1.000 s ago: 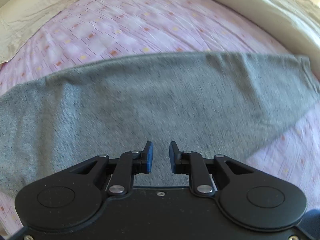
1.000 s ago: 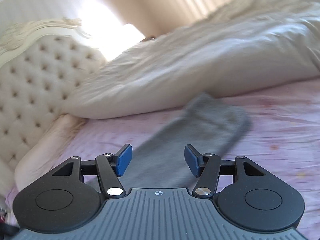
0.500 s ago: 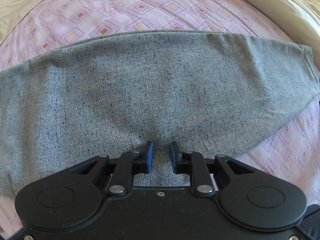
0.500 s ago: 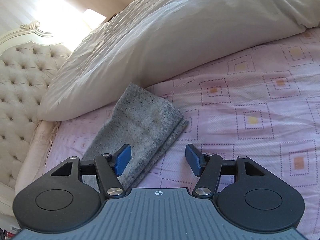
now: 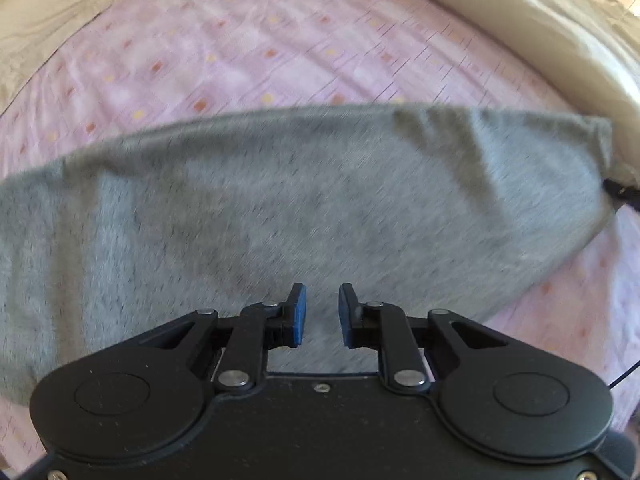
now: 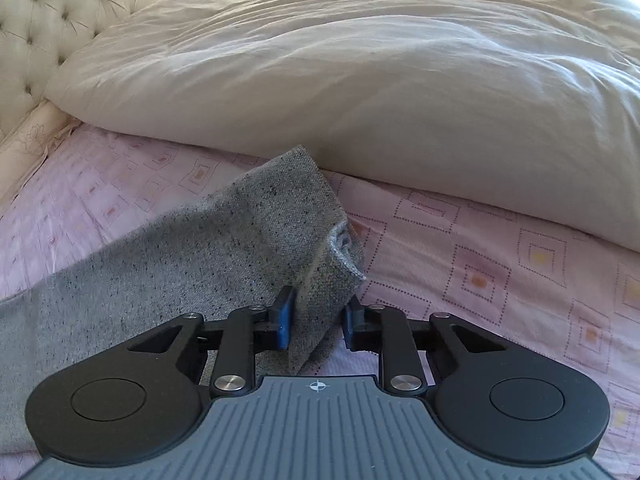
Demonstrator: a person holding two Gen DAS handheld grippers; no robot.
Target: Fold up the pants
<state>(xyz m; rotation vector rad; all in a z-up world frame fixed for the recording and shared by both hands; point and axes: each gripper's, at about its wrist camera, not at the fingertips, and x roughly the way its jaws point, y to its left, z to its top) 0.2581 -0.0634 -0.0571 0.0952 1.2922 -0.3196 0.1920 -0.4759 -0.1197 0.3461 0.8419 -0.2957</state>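
Observation:
Grey speckled pants lie across a pink patterned bed sheet. My left gripper hovers over the near edge of the cloth, its jaws a little apart with nothing between them. In the right wrist view the pants' end is lifted at its corner. My right gripper is shut on that corner of the pants, with the cloth bunched between its blue pads. The right gripper's tip shows at the cloth's right end in the left wrist view.
A large cream duvet lies just behind the pants' end. A tufted cream headboard stands at the far left. Cream bedding borders the sheet at the top right of the left wrist view.
My right gripper moved down onto the pants' end and closed on its corner, lifting it. My left gripper pulled back from the cloth; its jaws stay slightly apart.

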